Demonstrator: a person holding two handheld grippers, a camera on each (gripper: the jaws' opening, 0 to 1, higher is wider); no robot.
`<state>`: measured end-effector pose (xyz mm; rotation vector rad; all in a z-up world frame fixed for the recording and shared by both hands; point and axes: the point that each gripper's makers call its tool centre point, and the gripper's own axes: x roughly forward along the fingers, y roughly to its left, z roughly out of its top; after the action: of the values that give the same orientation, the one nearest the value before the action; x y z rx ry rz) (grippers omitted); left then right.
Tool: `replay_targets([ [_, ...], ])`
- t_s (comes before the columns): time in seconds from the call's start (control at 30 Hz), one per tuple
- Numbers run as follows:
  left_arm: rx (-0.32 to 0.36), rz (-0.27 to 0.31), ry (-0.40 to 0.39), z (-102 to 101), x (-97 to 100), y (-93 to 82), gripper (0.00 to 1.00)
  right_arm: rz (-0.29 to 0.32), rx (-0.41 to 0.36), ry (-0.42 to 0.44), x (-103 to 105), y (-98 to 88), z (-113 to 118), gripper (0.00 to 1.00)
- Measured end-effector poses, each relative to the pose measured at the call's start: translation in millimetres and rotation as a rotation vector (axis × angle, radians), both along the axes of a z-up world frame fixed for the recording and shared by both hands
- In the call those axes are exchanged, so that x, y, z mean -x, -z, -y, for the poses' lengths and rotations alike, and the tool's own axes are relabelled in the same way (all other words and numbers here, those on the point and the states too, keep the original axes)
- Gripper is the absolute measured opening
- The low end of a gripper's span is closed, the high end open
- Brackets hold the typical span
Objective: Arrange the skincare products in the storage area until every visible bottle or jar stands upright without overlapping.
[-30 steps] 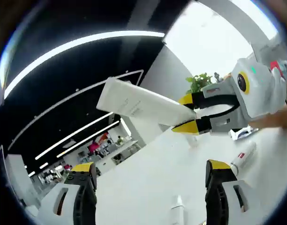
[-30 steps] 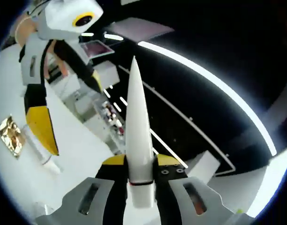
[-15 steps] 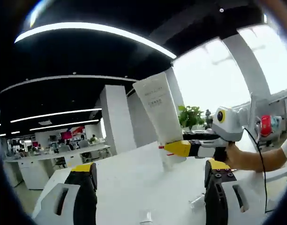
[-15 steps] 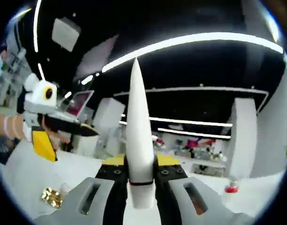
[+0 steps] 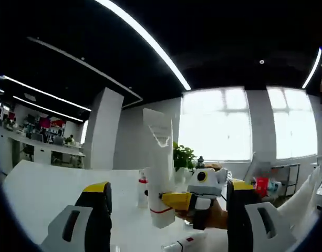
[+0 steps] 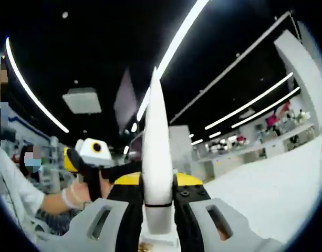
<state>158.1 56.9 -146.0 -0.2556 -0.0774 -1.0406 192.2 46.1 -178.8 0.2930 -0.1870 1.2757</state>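
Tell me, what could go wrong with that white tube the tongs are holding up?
1. The right tongs pinch the tube only near its cap end, so the tall, thin body could swing or slip as it goes down.
2. A small bottle stands on the table close behind the tube; lowering it there might knock that bottle over.
3. Another tube lies flat just below, so the held one might land on it and overlap.

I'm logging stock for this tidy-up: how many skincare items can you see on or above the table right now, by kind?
White tube held upright in the right gripper: 1
White tube with red marking lying on the table: 1
Small bottle with a red cap standing behind the held tube: 1
Total: 3
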Motion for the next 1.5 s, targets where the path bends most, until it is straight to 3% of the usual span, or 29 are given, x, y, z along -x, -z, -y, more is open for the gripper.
replay_targets([
  [0.07,0.006,0.0,0.0,-3.4,-2.6,-3.5,0.92,0.011,0.009,-0.028,4.9,0.6,-4.7,0.19],
  [0.2,-0.009,0.0,0.017,-4.7,-4.1,-5.7,0.86,-0.038,-0.03,-0.134,27.3,-3.3,-10.1,0.18],
  [0.27,0.019,-0.03,0.078,-1.8,1.3,-8.7,0.79,-0.055,-0.032,-0.154,33.0,-1.8,-10.9,0.18],
  [0.33,0.067,-0.074,0.141,0.8,6.4,-12.7,0.68,-0.054,-0.028,-0.15,36.3,0.9,-12.2,0.18],
  [0.37,0.064,-0.138,0.136,-0.8,3.0,-7.4,0.62,-0.057,-0.007,-0.176,42.7,5.7,-14.9,0.18],
  [0.43,0.06,-0.109,0.126,-5.0,-3.0,-6.2,0.39,-0.069,-0.004,-0.2,50.8,7.6,-17.3,0.18],
  [0.5,0.099,-0.126,0.12,-9.2,-5.9,-7.2,0.27,-0.077,0.004,-0.208,55.6,8.3,-19.3,0.18],
  [0.57,0.159,-0.148,0.165,-9.1,-1.6,-12.5,0.27,-0.083,0.041,-0.215,57.1,14.2,-22.0,0.18],
  [0.63,0.155,-0.154,0.167,-9.5,-1.6,-11.4,0.27,-0.093,0.063,-0.231,60.2,19.4,-24.2,0.18],
  [0.8,0.128,-0.138,0.171,-6.4,7.1,-9.0,0.24,-0.141,0.023,-0.27,68.8,25.7,-27.1,0.18],
  [0.87,0.114,-0.118,0.158,-6.4,7.9,-8.1,0.3,-0.17,-0.012,-0.279,67.5,23.0,-25.0,0.18],
  [0.9,0.109,-0.108,0.148,-6.6,7.7,-7.8,0.39,-0.184,-0.033,-0.279,66.4,21.5,-23.5,0.18],
  [0.97,0.107,-0.124,0.159,-7.1,8.1,-5.9,0.45,-0.221,-0.076,-0.286,59.7,19.6,-16.8,0.18],
  [1.2,0.136,-0.186,0.181,-8.2,5.9,6.6,0.35,-0.276,-0.168,-0.267,60.9,16.2,-3.0,0.17],
  [1.5,0.184,-0.221,0.195,-11.5,2.7,9.9,0.24,-0.287,-0.214,-0.262,60.0,7.0,4.6,0.17],
])
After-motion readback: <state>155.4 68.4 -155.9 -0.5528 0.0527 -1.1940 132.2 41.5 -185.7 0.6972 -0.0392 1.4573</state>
